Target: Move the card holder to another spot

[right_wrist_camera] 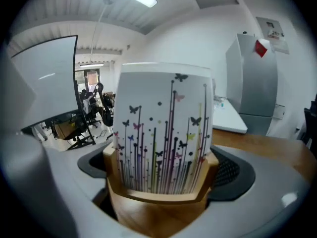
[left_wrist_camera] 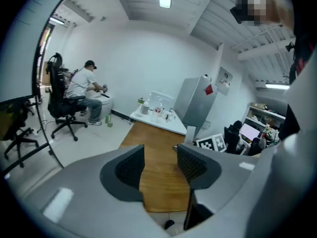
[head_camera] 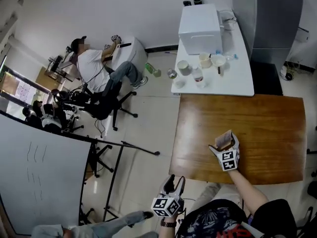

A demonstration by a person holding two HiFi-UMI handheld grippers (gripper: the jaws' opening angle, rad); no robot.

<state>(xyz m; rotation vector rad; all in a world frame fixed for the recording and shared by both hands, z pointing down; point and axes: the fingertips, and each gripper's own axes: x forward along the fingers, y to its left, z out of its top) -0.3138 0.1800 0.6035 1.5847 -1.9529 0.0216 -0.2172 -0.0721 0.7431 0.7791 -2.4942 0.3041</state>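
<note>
The card holder is a small wooden stand that carries white cards printed with butterflies and coloured stems. My right gripper is shut on it, one jaw on each side. In the head view the card holder sits in the right gripper above the near left part of the brown wooden table. My left gripper hangs off the table's near left corner, over the floor. In its own view the left gripper stands open and holds nothing, with the wooden table beyond.
A white table with a white box, cups and bottles stands behind the wooden one. A person sits on an office chair at the far left. A whiteboard on a stand fills the near left. A grey cabinet stands at the back right.
</note>
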